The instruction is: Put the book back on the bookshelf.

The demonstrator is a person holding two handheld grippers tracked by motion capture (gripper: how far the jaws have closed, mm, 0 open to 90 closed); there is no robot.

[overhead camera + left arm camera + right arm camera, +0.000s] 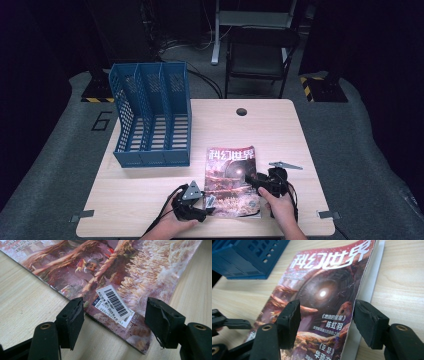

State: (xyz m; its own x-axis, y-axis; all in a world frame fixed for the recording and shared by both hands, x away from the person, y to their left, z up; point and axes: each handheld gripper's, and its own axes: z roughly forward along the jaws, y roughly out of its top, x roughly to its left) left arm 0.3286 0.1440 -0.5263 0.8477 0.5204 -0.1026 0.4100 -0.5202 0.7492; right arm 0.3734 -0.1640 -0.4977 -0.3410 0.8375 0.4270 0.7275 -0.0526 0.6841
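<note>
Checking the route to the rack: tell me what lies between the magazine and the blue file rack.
Bare tabletop between magazine and blue file rack, in the high view.

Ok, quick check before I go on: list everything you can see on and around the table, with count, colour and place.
magazine: one, reddish-brown cover with white title, flat at the table's near middle
file rack: one, blue, three slots, table's far left
table: one, light wood, round hole at its far edge
grey plate: one, on the table right of the magazine
chair: one, dark, beyond the table
left gripper: black, open, jaws astride the magazine's barcode corner
right gripper: black, open, over the magazine's right edge
hands: two, at the near edge
</note>
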